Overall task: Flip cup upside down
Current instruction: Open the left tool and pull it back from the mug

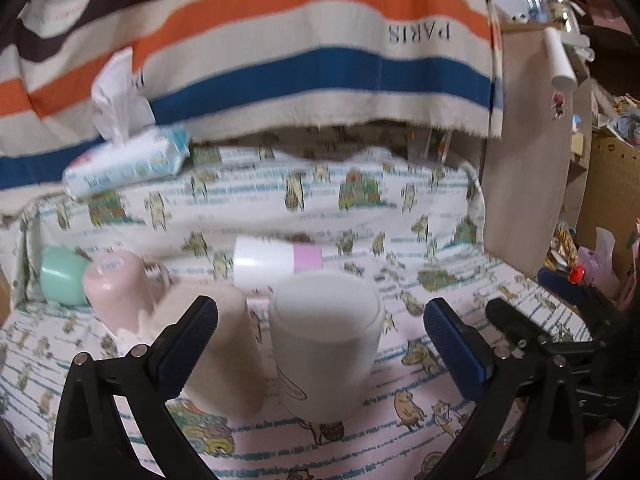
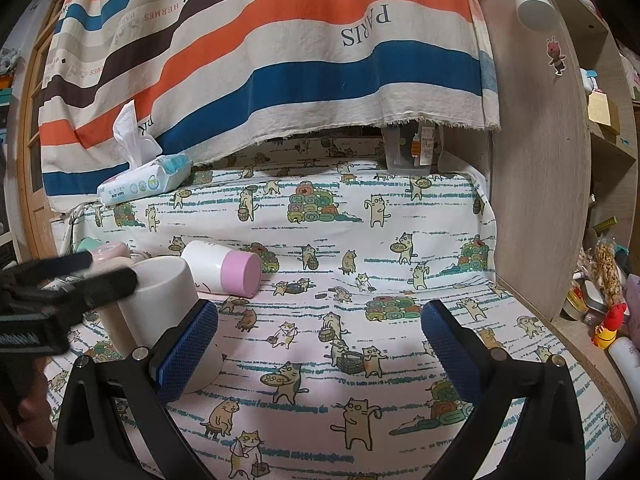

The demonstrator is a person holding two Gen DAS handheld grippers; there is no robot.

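A white cup (image 1: 326,340) stands base-up on the cat-print cloth, between the open fingers of my left gripper (image 1: 320,334), untouched. A beige cup (image 1: 222,348) stands base-up beside it, behind the left finger. A pink cup (image 1: 118,290) and a green cup (image 1: 62,276) stand farther left. A white cup with a pink base (image 1: 276,260) lies on its side behind. In the right wrist view my right gripper (image 2: 320,336) is open and empty over bare cloth; the white cup (image 2: 168,308) is at its left finger and the lying cup (image 2: 222,266) is beyond.
A pack of baby wipes (image 2: 146,182) sits at the back left under a striped hanging cloth (image 2: 280,60). A wooden panel (image 2: 540,160) bounds the right side, with cluttered shelves beyond. A clear container (image 2: 412,148) stands at the back.
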